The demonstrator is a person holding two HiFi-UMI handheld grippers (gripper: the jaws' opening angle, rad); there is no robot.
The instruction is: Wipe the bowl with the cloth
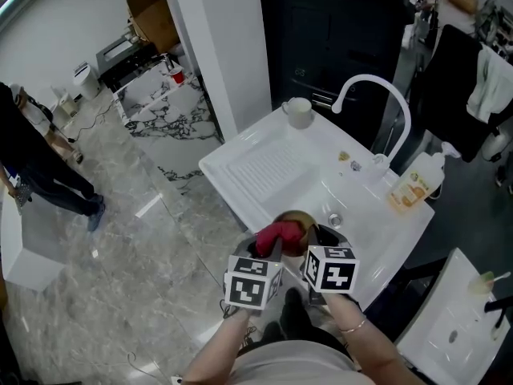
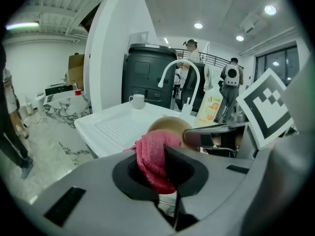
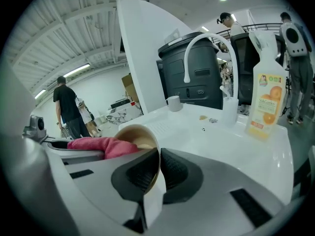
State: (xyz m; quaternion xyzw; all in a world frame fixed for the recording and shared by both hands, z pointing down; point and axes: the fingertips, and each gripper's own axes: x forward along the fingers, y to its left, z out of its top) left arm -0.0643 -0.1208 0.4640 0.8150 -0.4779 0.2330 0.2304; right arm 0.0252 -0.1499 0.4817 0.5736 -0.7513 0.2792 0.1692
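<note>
A tan bowl hangs over the near edge of the white sink unit. My right gripper is shut on the bowl, its rim clamped between the two black pads, mouth tipped left. My left gripper is shut on a pink cloth. The cloth reaches from the left into the bowl's mouth and lies against its inside. In the head view the cloth sits just left of the bowl, between the left gripper and the right gripper.
A white curved tap stands at the sink's far side, a white mug at the back corner and an orange-labelled spray bottle to the right. A dark bin stands behind. People stand at the left and far right.
</note>
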